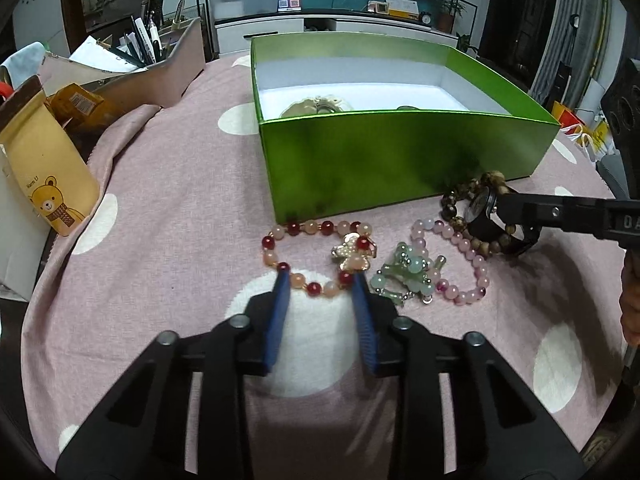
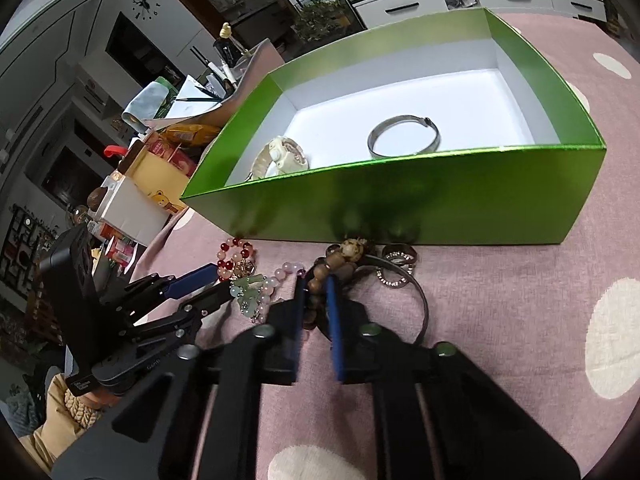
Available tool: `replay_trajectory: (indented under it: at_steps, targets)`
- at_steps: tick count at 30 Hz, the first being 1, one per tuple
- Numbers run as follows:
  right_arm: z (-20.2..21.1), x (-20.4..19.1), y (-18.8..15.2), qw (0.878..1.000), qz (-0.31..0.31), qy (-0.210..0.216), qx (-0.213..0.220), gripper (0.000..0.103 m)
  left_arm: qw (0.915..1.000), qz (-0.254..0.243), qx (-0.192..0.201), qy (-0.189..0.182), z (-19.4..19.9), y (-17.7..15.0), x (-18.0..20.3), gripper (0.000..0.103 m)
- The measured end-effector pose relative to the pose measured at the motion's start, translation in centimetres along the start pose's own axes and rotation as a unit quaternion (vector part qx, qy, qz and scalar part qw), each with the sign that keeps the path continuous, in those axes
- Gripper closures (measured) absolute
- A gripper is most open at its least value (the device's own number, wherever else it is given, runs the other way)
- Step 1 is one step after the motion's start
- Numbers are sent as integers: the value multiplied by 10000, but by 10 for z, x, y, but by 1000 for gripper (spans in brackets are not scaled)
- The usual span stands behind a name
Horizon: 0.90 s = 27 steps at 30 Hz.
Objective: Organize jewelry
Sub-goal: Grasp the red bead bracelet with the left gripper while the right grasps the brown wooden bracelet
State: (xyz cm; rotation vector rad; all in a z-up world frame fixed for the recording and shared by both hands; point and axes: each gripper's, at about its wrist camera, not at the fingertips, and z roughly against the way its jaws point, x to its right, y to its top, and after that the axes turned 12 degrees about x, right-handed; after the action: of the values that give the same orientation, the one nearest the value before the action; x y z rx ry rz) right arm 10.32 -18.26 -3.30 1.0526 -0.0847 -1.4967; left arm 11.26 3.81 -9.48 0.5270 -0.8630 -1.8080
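Note:
A red and peach bead bracelet (image 1: 316, 256) with a pearl charm lies on the cloth in front of the green box (image 1: 400, 160). My left gripper (image 1: 320, 272) straddles its near strand, blue pads touching beads on either side. Beside it lie a green jade bracelet (image 1: 404, 276) and a pink bead bracelet (image 1: 478, 266). My right gripper (image 2: 315, 280) is shut on a wooden bead bracelet (image 2: 340, 260) that is tangled with a black watch (image 1: 480, 204). Inside the box sit a cream watch (image 2: 280, 156) and a silver bangle (image 2: 404, 136).
A pink cloth with white dots (image 1: 180, 220) covers the table. At the left stand a bear-print pouch (image 1: 48, 184), a white carton (image 1: 16, 248) and a pen organizer (image 1: 160, 64). A hand shows at the right edge (image 1: 632, 304).

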Motion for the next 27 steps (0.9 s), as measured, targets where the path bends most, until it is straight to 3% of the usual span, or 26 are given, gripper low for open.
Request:
replay_trajectory:
  at_steps: [5,12,27]
  targets:
    - [7,-9,3,9996,237,-18,160,96,10000,22,-4,-42,2,-2,-4,94]
    - [21,-21,12,9979,355,269,478,96,9993,360,92,-23,11,-7,-9,96]
    - [64,-34,27,9926,421,660,930,96,9911,1056,780,-223,73,18,-15,96]
